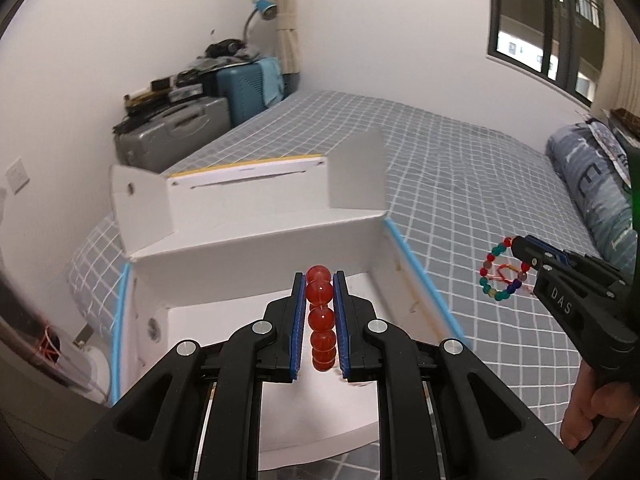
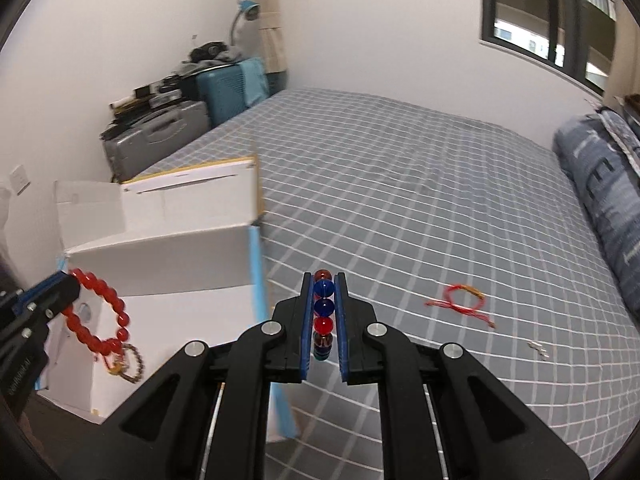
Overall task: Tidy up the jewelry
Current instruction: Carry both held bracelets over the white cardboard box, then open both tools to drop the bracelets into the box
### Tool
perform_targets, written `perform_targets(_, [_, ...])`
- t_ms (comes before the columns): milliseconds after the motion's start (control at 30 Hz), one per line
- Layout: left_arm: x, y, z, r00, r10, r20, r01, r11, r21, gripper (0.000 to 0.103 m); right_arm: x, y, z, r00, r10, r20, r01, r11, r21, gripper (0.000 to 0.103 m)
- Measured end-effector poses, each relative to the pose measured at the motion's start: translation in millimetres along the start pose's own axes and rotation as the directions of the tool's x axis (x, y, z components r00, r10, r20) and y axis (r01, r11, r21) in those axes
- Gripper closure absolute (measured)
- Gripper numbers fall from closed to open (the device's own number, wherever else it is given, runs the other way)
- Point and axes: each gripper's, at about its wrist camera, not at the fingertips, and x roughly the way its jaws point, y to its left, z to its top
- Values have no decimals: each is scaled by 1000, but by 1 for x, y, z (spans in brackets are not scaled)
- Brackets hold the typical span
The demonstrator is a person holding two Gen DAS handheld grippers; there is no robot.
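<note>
My left gripper (image 1: 320,280) is shut on a red bead bracelet (image 1: 321,318) and holds it above the open white box (image 1: 256,248) on the bed. In the right wrist view the red bracelet (image 2: 98,312) hangs from the left gripper (image 2: 66,286) over the box (image 2: 160,256). My right gripper (image 2: 324,278) is shut on a multicolour bead bracelet (image 2: 323,314), held over the bed just right of the box. It also shows in the left wrist view (image 1: 503,269), hanging from the right gripper (image 1: 516,245). A brown bead bracelet (image 2: 134,364) lies in the box.
A red string bracelet (image 2: 460,302) and a small silver piece (image 2: 538,348) lie on the grey checked bedsheet (image 2: 400,200). A folded blue quilt (image 2: 600,184) lies at the right. Suitcases (image 2: 160,136) stand against the far wall. The box lid (image 1: 256,184) stands open.
</note>
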Motion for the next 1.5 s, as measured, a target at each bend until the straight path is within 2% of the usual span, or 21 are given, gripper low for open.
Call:
perform_targets(167, [4, 22, -6, 999, 30, -15, -31, 999, -30, 90, 11, 37, 1, 999, 39, -5, -39, 998, -52, 94])
perform_targets(567, [40, 65, -23, 991, 89, -99, -96, 993, -65, 90, 61, 106, -16, 989, 100, -110, -117, 979, -168, 94])
perform_targets(700, [66, 80, -30, 982, 81, -172, -97, 991, -88, 90, 81, 113, -21, 985, 92, -149, -117, 978, -174, 94])
perform_targets(933, [90, 90, -39, 968, 83, -235, -108, 989, -96, 90, 109, 120, -29, 969, 85, -232, -129, 974, -184, 94])
perform_targets(1400, [101, 95, -37, 959, 83, -271, -113, 989, -95, 88, 117, 123, -36, 956, 75, -283, -135, 971, -199, 93])
perform_targets(1467, [97, 96, -36, 962, 96, -257, -123, 988, -94, 87, 118, 123, -36, 954, 74, -289, -135, 971, -196, 89])
perform_targets(1500, [95, 96, -35, 962, 101, -253, -128, 988, -92, 82, 118, 123, -35, 954, 78, -290, -137, 972, -190, 80])
